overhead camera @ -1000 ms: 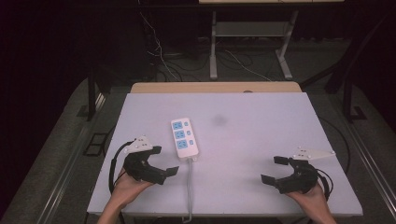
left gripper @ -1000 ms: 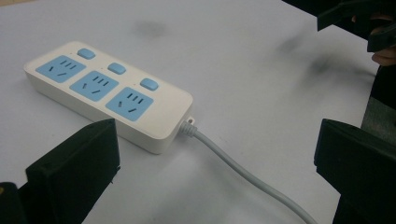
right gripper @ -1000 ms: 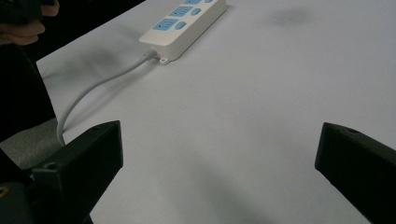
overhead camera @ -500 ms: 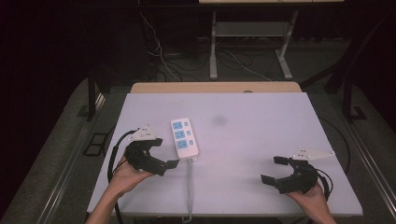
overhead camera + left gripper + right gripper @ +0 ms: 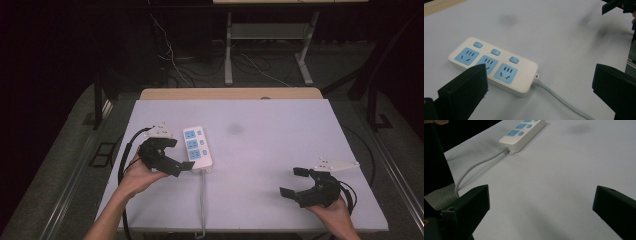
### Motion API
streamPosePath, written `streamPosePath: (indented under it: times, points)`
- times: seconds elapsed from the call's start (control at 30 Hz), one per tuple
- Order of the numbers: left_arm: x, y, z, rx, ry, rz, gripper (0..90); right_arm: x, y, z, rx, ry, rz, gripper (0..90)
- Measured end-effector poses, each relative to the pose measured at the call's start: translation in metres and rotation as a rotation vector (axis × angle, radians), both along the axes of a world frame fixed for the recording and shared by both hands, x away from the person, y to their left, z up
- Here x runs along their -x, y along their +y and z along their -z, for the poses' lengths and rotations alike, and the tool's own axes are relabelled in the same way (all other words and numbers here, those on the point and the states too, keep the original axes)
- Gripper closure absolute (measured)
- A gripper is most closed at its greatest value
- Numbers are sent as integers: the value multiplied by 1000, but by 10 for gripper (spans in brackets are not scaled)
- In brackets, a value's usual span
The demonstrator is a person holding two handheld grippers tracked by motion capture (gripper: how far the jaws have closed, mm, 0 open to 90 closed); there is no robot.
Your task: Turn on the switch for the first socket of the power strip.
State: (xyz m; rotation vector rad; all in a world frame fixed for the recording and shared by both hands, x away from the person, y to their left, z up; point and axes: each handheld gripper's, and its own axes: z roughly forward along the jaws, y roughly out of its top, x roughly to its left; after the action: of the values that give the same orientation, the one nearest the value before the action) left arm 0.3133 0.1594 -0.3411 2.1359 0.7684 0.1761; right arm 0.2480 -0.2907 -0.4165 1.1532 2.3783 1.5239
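While the right gripper [image 5: 298,182] rests spread near the table's [image 5: 280,150] front edge, the left gripper [image 5: 182,155] — jaws wide — has slid up beside the power strip [image 5: 197,148] left of centre — probably about to grasp it.

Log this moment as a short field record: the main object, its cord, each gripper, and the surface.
object: white plastic power strip with three blue sockets, flat on the table
cord: grey cable running to the table's near edge
left gripper: open, at the strip's cord end
right gripper: open, over bare table, apart from the strip
surface: pale lilac table
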Motion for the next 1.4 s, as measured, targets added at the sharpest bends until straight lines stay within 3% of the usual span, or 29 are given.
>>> streamPosePath:
  times: [0.5, 1.4]
  points:
    - [-18, -13, -5, -48, 7, 28, 0, -1, 0, 0, -2, 0, 0, 6]
    - [-51, -33, -5, -127, 38, 35, 8, -1, -1, 1, -3, 2, -3, 6]
